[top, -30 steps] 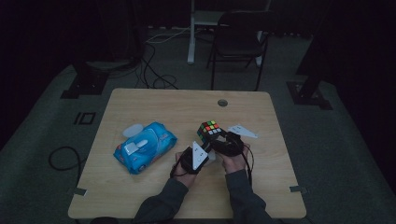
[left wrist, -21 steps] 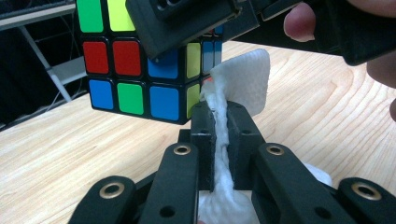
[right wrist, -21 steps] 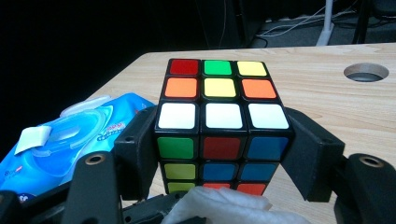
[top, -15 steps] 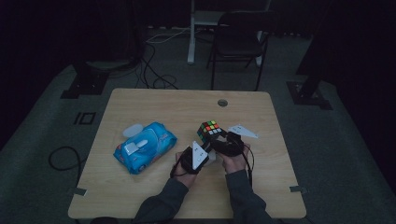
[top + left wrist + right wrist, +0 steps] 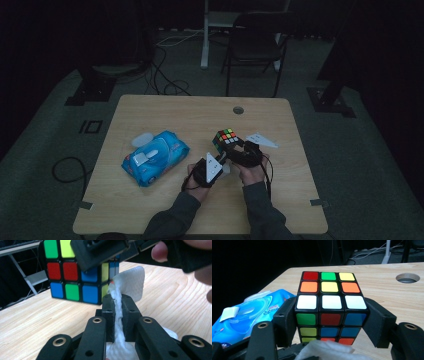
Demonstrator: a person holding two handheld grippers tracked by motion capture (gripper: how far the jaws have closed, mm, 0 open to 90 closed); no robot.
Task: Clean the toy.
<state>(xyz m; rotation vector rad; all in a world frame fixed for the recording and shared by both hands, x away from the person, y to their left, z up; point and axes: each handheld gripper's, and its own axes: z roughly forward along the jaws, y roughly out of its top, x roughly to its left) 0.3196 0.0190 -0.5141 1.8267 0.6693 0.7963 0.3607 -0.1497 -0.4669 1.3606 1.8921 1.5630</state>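
A scrambled Rubik's cube (image 5: 331, 302) sits clamped between the two black jaws of my right gripper (image 5: 332, 321), just above the wooden table. In the high view the cube (image 5: 226, 138) is at the table's middle right, with the right gripper (image 5: 231, 148) behind it. My left gripper (image 5: 118, 308) is shut on a crumpled white wipe (image 5: 131, 281), whose upper edge touches the cube's (image 5: 72, 277) lower corner. Seen from above, the left gripper (image 5: 220, 161) points right toward the cube. The wipe (image 5: 324, 350) shows just below the cube in the right gripper view.
A blue pack of wet wipes (image 5: 155, 157) with a white flap lies on the table's left half. A round cable hole (image 5: 238, 109) is near the far edge. A dark chair (image 5: 257, 47) stands beyond the table (image 5: 165, 115).
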